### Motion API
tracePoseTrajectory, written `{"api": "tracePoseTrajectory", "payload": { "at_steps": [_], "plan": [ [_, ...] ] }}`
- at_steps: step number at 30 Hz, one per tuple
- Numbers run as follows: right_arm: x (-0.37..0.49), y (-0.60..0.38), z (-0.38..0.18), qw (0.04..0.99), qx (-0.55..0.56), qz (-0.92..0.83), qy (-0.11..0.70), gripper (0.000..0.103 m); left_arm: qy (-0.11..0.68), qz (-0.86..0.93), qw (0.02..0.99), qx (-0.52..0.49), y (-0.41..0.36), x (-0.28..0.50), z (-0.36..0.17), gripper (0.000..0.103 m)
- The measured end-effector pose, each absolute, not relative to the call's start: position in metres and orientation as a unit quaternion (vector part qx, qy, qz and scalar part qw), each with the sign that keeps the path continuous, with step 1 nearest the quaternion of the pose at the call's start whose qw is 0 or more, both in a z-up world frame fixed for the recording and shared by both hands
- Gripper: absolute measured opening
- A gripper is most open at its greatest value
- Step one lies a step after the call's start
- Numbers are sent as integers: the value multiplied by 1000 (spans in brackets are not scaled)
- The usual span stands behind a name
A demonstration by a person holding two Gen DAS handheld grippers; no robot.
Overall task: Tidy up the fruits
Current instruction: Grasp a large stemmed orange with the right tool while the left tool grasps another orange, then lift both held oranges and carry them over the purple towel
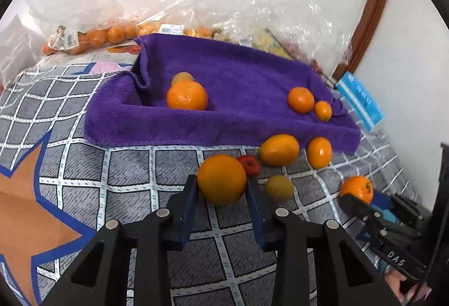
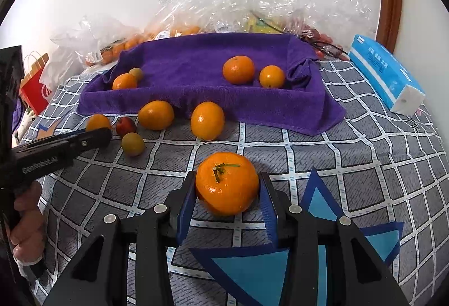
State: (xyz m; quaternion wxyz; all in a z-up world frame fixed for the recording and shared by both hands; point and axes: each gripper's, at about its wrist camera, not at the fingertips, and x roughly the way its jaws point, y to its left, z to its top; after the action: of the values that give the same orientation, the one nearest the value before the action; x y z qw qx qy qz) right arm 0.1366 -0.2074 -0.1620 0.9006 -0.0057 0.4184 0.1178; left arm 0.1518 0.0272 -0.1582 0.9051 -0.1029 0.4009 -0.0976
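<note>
I see both jaws pinching fruit on the checked grey bed cover — my left gripper on a smooth orange, my right gripper on a stemmed mandarin. Ahead of both lies the purple towel, white wall behind.

Both wrist views, close, angled down — sharing purple towel.

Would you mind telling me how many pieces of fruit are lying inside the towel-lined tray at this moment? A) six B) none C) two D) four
D: the right wrist view shows four fruits on the purple towel: a mandarin with a small greenish fruit behind it at one end, and a larger mandarin beside a small orange at the other.
</note>
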Motion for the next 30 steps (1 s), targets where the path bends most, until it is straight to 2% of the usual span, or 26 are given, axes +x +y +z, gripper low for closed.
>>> {"api": "tracePoseTrajectory", "payload": {
  "at_steps": [11,19,30],
  "plan": [
    [134,-208,-160,904,-9,102,416,43,365,-103,920,-95,21,141,-150,33],
    [124,-217,-155,896,18,112,430,43,394,-56,912,-102,32,122,-151,33],
    [122,-218,-97,913,7,105,394,43,380,-62,918,-98,31,94,-104,33]
  ]
}}
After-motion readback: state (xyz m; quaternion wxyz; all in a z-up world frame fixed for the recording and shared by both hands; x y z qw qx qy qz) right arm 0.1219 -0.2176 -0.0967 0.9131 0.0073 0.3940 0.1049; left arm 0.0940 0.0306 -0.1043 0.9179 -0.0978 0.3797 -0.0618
